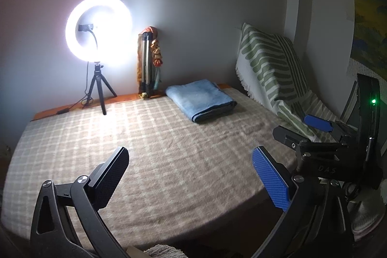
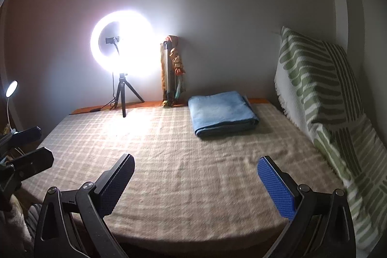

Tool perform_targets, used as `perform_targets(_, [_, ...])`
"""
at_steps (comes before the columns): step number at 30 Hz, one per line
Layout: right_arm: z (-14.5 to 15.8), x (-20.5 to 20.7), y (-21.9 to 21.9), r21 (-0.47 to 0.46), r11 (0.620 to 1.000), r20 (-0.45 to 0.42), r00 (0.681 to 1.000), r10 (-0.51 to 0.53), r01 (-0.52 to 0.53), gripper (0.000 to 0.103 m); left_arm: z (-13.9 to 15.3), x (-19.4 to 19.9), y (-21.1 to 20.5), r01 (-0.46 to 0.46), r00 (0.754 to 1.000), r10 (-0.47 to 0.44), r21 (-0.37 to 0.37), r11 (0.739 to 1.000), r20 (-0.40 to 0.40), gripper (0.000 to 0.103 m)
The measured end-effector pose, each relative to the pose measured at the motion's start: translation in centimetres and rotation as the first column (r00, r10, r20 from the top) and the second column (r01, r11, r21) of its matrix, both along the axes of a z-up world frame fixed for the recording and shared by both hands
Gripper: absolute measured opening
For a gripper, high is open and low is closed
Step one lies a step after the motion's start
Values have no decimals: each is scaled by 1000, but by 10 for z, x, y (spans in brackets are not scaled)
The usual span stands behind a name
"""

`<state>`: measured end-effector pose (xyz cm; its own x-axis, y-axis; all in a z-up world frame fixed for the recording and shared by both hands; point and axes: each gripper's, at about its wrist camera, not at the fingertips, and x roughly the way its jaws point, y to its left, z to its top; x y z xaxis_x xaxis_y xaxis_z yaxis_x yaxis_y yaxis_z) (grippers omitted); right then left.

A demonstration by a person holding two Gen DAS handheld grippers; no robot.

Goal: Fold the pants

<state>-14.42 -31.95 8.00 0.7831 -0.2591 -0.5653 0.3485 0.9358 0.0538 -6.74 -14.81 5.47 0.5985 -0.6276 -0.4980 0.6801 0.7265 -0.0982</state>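
Light blue pants [image 1: 200, 99] lie folded into a flat rectangle at the far side of the checked beige blanket [image 1: 145, 149]; they also show in the right wrist view [image 2: 221, 113]. My left gripper [image 1: 191, 161] is open and empty, held over the blanket's near part, well short of the pants. My right gripper [image 2: 196, 168] is open and empty, also over the near part of the blanket [image 2: 181, 161]. The right gripper shows in the left wrist view [image 1: 302, 127] at the right, and the left gripper shows at the left edge of the right wrist view [image 2: 36, 144].
A lit ring light on a small tripod [image 1: 99, 40] stands at the back left, its cable along the wooden edge. A folded tripod with cloth [image 1: 148, 62] leans on the wall. A green-striped cushion [image 1: 271, 64] leans at the right. A small lamp [image 2: 11, 88] glows far left.
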Motion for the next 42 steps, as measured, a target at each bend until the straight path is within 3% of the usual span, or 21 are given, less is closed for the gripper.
perform_targets(14, [0,-13,22,-12,1000,22,1000,-4,4,103,-3,-12,16,-20,1000,19,-29,999,-8,102])
perform_targets(29, [1,-15,20,-11,1000,40,999,3,-2,103,-8,-12,21,-74,997,74,-14,997,2,102])
perform_targets(42, [-10,-16,14,28,1000,37,999,-3,1,103,-12,-11,11,-61,998,61,11,998,-8,102])
